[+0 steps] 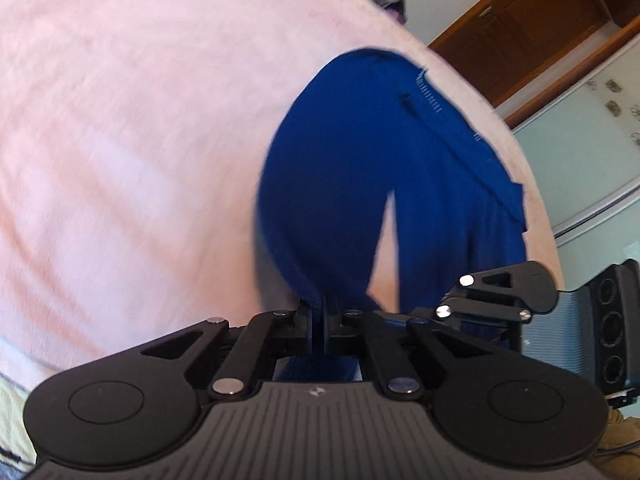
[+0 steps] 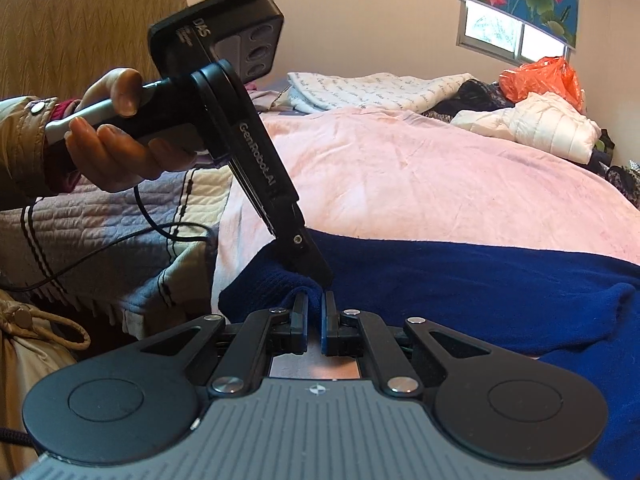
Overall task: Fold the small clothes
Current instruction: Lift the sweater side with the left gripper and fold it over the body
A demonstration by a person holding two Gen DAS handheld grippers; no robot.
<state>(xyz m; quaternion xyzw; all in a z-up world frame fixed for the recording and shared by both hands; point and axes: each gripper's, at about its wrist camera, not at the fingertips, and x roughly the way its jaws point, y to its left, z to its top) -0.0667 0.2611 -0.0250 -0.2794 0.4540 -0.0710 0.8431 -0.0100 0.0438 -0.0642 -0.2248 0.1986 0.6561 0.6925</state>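
Observation:
A blue knit garment (image 1: 352,184) lies on a pink blanket (image 1: 132,140) on a bed. My left gripper (image 1: 319,312) is shut on the near edge of the garment, and the cloth runs between its jaws. In the right wrist view the blue garment (image 2: 460,284) spreads to the right over the pink blanket (image 2: 420,184). My right gripper (image 2: 315,308) is shut on a fold of the garment's edge. The left gripper (image 2: 320,272) pinches the same edge just beyond it, held by a hand (image 2: 120,132). The right gripper also shows in the left wrist view (image 1: 480,308).
A striped quilt (image 2: 100,236) hangs at the bed's left side. A white padded jacket (image 2: 536,124), an orange plastic bag (image 2: 540,76) and a patterned folded blanket (image 2: 372,88) lie at the far side. A wooden cabinet (image 1: 520,28) stands beyond the bed.

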